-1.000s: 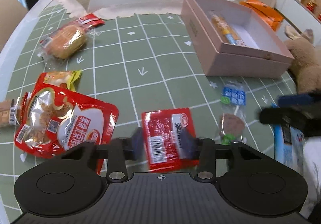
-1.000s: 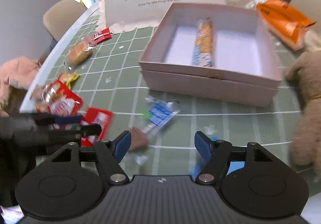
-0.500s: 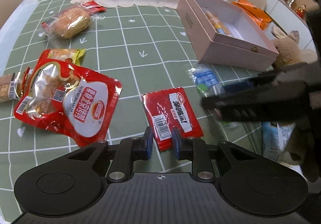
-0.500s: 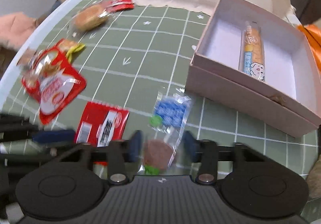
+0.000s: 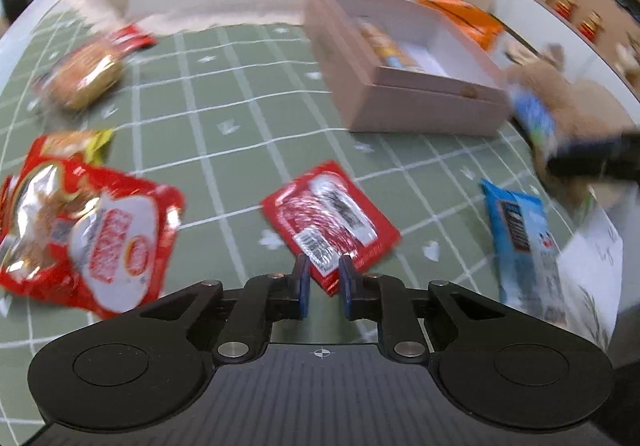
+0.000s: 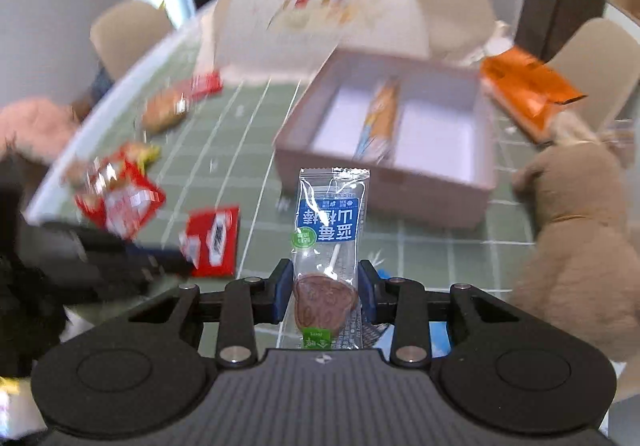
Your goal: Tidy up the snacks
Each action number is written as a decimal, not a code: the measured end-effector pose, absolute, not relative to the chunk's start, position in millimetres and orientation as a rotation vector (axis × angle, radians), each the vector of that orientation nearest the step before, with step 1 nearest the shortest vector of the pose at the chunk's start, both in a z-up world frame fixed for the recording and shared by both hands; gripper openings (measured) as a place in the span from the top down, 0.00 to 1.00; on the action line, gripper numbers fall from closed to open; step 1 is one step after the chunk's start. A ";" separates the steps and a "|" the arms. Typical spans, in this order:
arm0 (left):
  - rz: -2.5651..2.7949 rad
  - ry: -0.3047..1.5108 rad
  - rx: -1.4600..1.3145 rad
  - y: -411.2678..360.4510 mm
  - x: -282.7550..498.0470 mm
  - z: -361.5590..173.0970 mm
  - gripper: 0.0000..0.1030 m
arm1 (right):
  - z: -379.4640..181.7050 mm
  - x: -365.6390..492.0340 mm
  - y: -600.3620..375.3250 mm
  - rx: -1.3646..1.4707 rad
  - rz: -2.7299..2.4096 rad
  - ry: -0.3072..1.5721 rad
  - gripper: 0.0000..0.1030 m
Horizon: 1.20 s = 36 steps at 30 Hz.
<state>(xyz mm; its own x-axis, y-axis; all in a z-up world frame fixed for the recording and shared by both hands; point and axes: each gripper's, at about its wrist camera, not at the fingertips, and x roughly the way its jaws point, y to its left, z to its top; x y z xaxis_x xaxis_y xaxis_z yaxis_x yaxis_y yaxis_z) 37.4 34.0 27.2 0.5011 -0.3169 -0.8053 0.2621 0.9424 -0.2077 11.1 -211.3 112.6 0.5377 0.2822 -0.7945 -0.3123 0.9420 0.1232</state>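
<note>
The right gripper point(image 6: 324, 296), fingers just closed on the wrapped lollipop point(image 6: 330, 242), points it lengthwise at the pink box point(image 6: 400, 186) beyond, while the left gripper point(image 5: 325, 280) pinches the red packet's point(image 5: 330, 222) near corner.

Both wrist views: close, angled down; shared pink box point(image 5: 404, 86) point(image 6: 384, 150).

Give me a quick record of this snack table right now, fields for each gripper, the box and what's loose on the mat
left gripper: shut on the small red packet
right gripper: shut on the wrapped lollipop, lifted clear of the mat
pink box: open, one long snack stick inside
loose on green mat: large red pouch, bun in wrapper, blue packet
beside box: plush toy, orange bag
</note>
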 end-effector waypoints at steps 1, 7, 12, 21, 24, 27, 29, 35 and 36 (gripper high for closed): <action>-0.358 0.969 -0.043 30.3 35.9 30.9 0.82 | 121.1 10.0 -219.0 -0.017 0.346 0.922 0.67; -0.441 0.744 -0.138 25.5 61.6 112.6 0.83 | 154.7 6.3 -248.6 -0.056 0.282 0.826 0.66; -0.525 0.559 -0.212 6.5 109.6 191.4 0.83 | 163.7 8.7 -260.1 -0.029 0.277 0.790 0.66; -0.486 0.619 -0.149 -55.7 181.4 163.2 0.79 | 155.7 -4.8 -276.8 0.002 0.239 0.795 0.66; -0.500 0.649 -0.189 -33.8 170.0 162.2 0.76 | 153.0 -3.4 -284.6 0.023 0.236 0.802 0.66; -0.410 0.744 -0.220 0.0 154.4 151.4 0.76 | 147.2 3.3 -283.9 0.052 0.264 0.828 0.66; -0.326 0.808 -0.236 20.4 138.2 134.7 0.76 | 139.8 10.8 -274.7 0.061 0.319 0.854 0.66; -0.161 1.016 -0.351 65.0 87.5 64.3 0.76 | 92.5 32.5 -227.6 0.026 0.406 0.991 0.66; -0.149 1.044 -0.375 68.4 80.5 53.9 0.76 | 84.2 33.8 -217.2 0.010 0.416 1.008 0.66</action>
<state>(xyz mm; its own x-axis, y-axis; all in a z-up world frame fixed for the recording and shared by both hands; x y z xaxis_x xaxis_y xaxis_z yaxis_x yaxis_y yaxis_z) 80.5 68.4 53.9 0.4997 -0.2960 -0.8140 -0.0561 0.9268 -0.3714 33.8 -217.2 84.2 0.4623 0.3429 -0.8177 -0.3333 0.9218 0.1981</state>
